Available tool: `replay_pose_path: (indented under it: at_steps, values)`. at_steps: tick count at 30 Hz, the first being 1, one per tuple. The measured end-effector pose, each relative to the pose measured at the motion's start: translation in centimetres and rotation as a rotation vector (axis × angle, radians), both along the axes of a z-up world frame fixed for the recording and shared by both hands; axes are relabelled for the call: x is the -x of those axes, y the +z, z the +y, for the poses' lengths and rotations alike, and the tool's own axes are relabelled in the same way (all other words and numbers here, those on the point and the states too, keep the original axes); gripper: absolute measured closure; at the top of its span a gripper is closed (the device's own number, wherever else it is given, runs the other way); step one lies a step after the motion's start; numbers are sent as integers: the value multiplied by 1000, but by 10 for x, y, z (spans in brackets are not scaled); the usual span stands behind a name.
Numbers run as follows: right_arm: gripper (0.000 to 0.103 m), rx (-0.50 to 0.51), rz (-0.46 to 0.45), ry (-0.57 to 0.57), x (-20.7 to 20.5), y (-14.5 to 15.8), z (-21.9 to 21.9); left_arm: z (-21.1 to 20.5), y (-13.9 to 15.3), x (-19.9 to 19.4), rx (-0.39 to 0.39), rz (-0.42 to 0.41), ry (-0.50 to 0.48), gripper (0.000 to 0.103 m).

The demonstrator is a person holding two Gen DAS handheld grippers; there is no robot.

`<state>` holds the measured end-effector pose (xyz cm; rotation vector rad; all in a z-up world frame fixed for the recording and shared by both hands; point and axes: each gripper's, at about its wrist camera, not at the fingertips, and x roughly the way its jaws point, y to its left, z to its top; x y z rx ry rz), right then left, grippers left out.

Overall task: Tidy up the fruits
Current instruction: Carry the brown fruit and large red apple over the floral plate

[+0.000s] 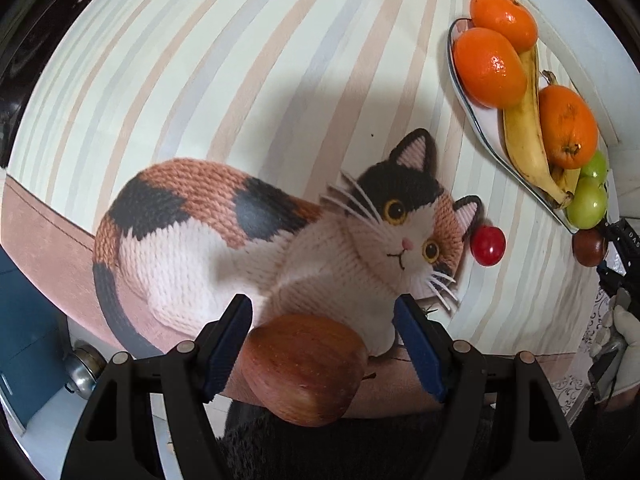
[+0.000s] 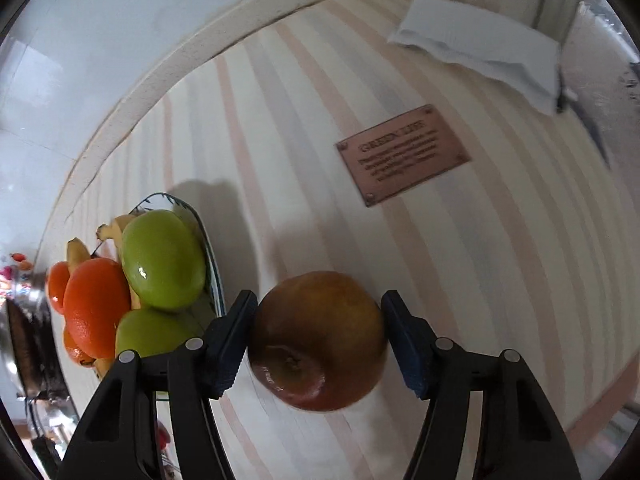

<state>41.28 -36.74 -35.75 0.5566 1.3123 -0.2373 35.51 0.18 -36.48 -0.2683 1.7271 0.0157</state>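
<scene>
The left gripper stands wide, its 2 blue pads on either side of a red apple without touching it; the gap shows on both sides, so it is released. That apple lies on its side at the near edge of the striped tablecloth, just below the printed knitted cat.

The right gripper is clenched on a brownish-red apple, both pads pressed to its flanks, the dimpled end facing the camera. It is held just beside the plate, which carries 3 oranges, a banana and 2 green apples. A small red fruit sits alone on the cloth by the cat's ear.

In the left view the right gripper comes in from the right edge, a white-gloved hand behind it.

A brown plaque and folded white paper lie farther along the cloth.
</scene>
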Motion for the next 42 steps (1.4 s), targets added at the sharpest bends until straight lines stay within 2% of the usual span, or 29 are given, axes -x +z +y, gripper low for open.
replay_pose_path:
  at_steps: [4,8,13,20,26,31,34,38,42]
  values:
    - [36,-12,27,69,4,0,13,3,16,-4,-18,-30,-18,31]
    - [36,-61,65,142,32,0,34,-11,35,5,-44,-57,-50,31]
    - [36,-119,122,223,70,-9,64,-15,43,20,-54,-38,-76,31]
    - [36,-101,125,280,78,-12,86,-12,13,40,-21,33,-92,31]
    - [34,-141,140,268,82,-14,81,-10,8,44,-37,-35,-73,34]
    - [34,-161,156,255,82,-13,76,-21,10,44,-70,-71,-110,34]
    - [34,-168,167,255,82,-13,75,-20,8,44,-45,-74,-91,31]
    - [33,-169,177,260,83,-12,75,2,1,42,26,-26,-43,30]
    - [33,-158,184,275,82,-14,79,3,2,44,20,-37,-47,31]
